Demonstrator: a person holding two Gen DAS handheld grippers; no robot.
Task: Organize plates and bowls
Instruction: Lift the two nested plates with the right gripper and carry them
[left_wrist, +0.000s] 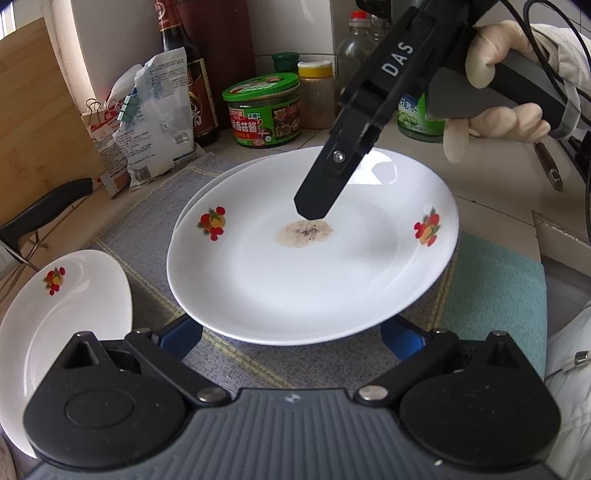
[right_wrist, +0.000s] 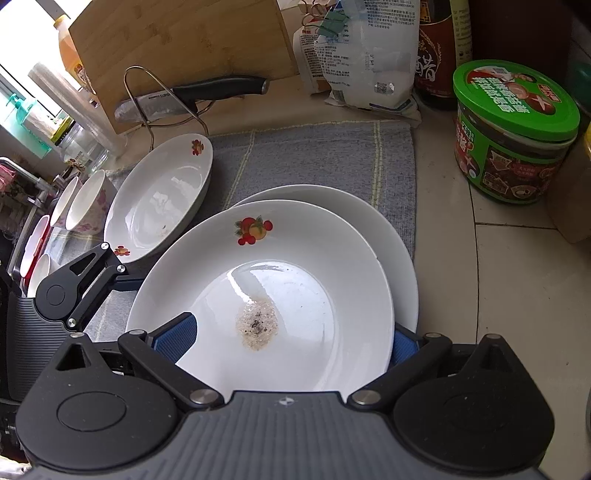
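Plates take up the middle of the grey mat on the worktop: a white plate with fruit prints and a brownish speckled stain at its centre lies on top of a second white plate, whose rim shows along the far side. The stained plate sits between the blue pads of the right gripper, one pad over the rim on the inside, the other against the outside edge; the jaws look clenched on the plate's near rim. A gloved hand holds this gripper's handle. The left gripper has its jaws released wide, blue pads either side of the plate's near edge, not touching it as far as can be seen. A third fruit-print plate lies towards the mat's left edge, with small bowls beyond it. At the worktop's back edge stand a green-lidded jar, a dark bottle, clipped bags and a cutting board, with a knife on a wire rack.
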